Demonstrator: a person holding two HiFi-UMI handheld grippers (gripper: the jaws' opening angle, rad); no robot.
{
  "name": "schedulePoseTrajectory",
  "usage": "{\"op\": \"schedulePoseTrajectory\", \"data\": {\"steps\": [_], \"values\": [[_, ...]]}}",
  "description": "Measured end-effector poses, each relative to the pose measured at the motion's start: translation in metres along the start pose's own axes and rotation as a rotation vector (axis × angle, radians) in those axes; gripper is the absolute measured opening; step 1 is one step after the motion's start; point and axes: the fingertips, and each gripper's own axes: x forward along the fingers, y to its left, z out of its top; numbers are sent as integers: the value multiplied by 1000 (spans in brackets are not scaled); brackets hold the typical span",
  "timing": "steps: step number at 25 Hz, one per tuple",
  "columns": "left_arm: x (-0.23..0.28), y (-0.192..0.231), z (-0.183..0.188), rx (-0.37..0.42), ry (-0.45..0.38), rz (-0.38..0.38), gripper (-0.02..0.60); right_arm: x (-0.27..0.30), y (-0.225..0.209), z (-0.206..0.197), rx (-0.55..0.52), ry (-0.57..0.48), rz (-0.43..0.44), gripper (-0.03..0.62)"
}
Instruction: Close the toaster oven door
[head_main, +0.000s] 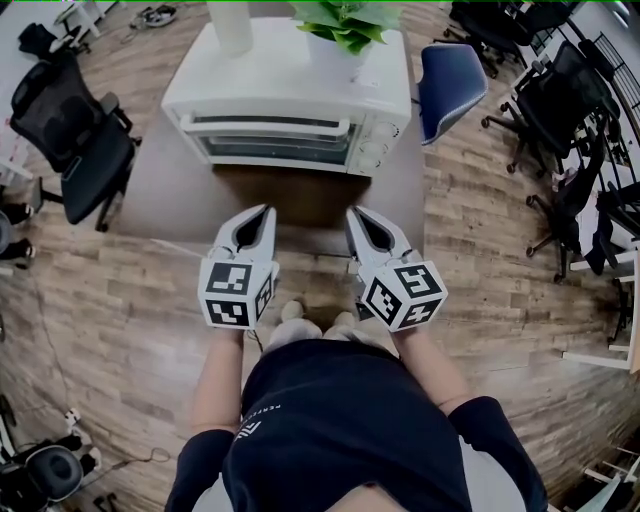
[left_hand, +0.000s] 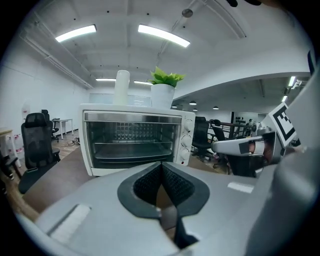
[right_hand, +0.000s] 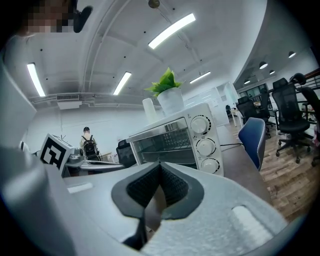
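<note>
Squarely on the brown counter (head_main: 180, 200) sits the white toaster oven (head_main: 290, 100), long axis running left to right, its shut glass door (head_main: 275, 148) facing the grippers. Short of it, left gripper (head_main: 267, 211) and right gripper (head_main: 352, 213) hover apart, fingers (left_hand: 149, 184) pressed together, holding nothing.

Head view: the top edge cuts off the green leafy plant in a white pot (head_main: 345, 30) and the white cylinder (head_main: 232, 25), both on the white toaster oven (head_main: 290, 90). The left gripper (head_main: 265, 212) and right gripper (head_main: 355, 214) cover the holding hands. Right gripper view: the gripper body hides the oven's base; markings around the three white dials (right_hand: 204, 135) are too small to read.
</note>
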Motion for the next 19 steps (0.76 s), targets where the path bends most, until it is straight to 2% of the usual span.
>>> {"op": "schedulePoseTrajectory", "data": {"steps": [19], "values": [[5, 1, 6, -18, -11, -21, 12, 8, -3, 4, 5, 0, 4, 2]]}}
